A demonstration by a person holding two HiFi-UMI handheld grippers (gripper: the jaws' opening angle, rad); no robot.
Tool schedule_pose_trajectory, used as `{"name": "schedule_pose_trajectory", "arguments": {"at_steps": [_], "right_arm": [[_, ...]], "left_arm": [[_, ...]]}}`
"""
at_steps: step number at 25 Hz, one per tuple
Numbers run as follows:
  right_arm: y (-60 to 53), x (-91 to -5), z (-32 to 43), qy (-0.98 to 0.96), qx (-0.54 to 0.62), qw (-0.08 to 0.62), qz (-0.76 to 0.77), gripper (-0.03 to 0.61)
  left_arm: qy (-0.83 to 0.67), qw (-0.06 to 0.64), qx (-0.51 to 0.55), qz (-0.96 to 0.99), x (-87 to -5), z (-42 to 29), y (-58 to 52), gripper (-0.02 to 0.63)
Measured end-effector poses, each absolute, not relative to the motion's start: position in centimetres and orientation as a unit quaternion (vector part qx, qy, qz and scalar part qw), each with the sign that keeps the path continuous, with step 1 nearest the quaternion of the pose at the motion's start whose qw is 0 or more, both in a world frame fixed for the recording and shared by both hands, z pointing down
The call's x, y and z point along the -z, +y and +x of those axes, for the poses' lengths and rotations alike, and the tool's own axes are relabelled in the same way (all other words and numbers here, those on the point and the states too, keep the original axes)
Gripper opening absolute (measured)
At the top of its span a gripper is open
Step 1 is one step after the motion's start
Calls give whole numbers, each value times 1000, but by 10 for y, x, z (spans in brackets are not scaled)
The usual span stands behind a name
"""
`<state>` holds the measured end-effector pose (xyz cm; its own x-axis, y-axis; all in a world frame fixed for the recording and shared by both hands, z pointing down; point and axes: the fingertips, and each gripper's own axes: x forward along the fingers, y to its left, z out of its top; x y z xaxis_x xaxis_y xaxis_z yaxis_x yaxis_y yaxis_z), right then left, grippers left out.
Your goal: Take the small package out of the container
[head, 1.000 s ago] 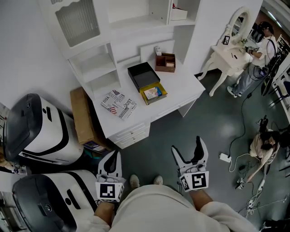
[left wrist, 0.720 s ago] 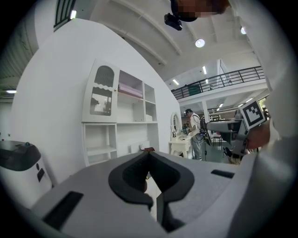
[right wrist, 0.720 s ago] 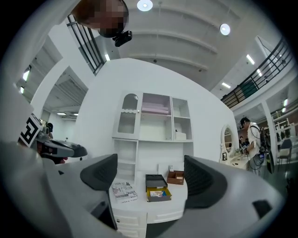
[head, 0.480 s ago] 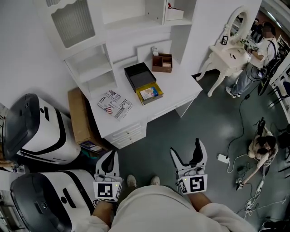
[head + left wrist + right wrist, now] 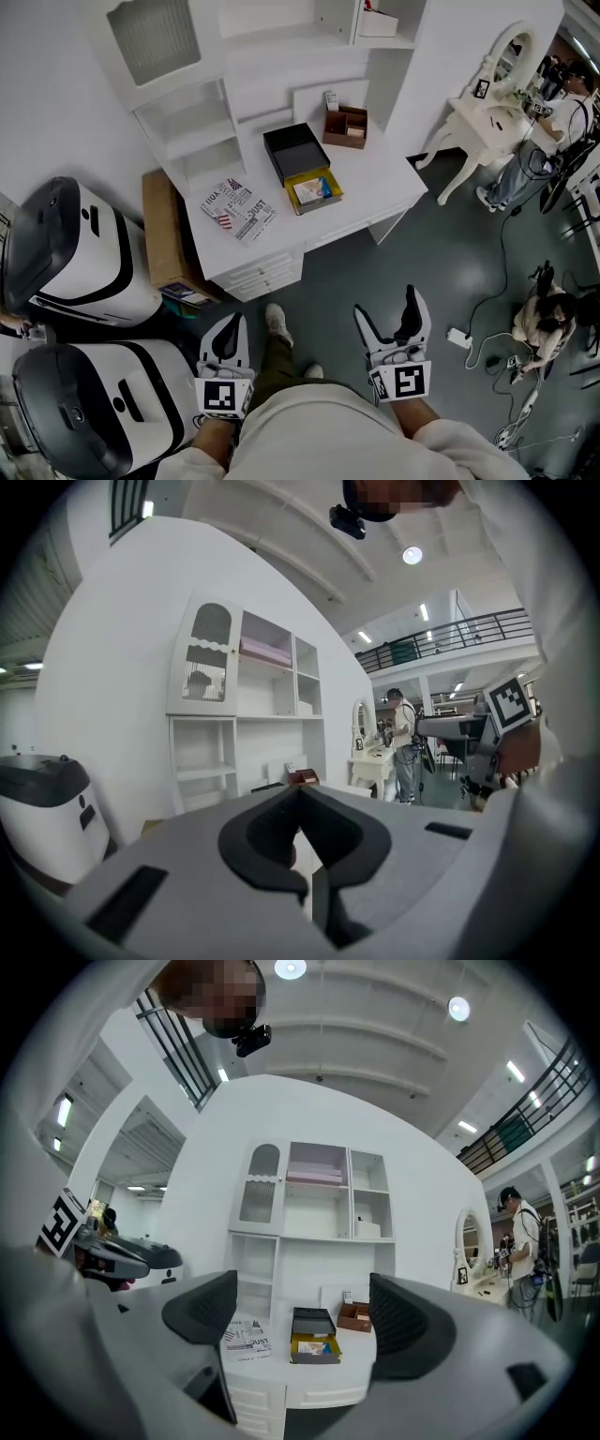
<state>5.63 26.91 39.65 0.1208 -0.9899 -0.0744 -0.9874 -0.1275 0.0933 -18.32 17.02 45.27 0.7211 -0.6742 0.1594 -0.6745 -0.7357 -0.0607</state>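
A yellow open container (image 5: pixel 314 191) (image 5: pixel 315 1348) lies on the white desk (image 5: pixel 375 187), with a small blue and white package (image 5: pixel 311 190) inside it. Its black lid (image 5: pixel 296 152) sits behind it. Both grippers are held low, well short of the desk, over the grey floor. My left gripper (image 5: pixel 230 335) (image 5: pixel 302 841) is shut with nothing between its jaws. My right gripper (image 5: pixel 389 317) (image 5: pixel 302 1312) is open and empty, and the desk shows between its jaws.
A printed paper (image 5: pixel 236 207) lies at the desk's left end and a brown organizer box (image 5: pixel 345 126) stands at the back. Two white and black machines (image 5: pixel 70 253) stand on the left beside a cardboard box (image 5: pixel 165 232). A person (image 5: pixel 525 150) stands at a white dressing table (image 5: pixel 487 122) on the right.
The person holding the grippers has stepped forward, one foot now ahead. The desk has shifted slightly in view. Both grippers keep their pose.
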Motion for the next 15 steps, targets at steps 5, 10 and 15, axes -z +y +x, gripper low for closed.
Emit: {"name": "schedule_pose_trajectory", "arguments": {"at_steps": [5, 10, 15], "right_arm": [[223, -398, 70, -658, 61, 14, 750, 422], [165, -399, 91, -654, 63, 30, 754, 422], [98, -393, 108, -646, 63, 44, 760, 422]], "left_arm": [[-362, 9, -80, 929, -463, -165, 122, 8], [-356, 19, -72, 931, -469, -142, 56, 8], [-350, 22, -72, 934, -464, -125, -15, 8]]}}
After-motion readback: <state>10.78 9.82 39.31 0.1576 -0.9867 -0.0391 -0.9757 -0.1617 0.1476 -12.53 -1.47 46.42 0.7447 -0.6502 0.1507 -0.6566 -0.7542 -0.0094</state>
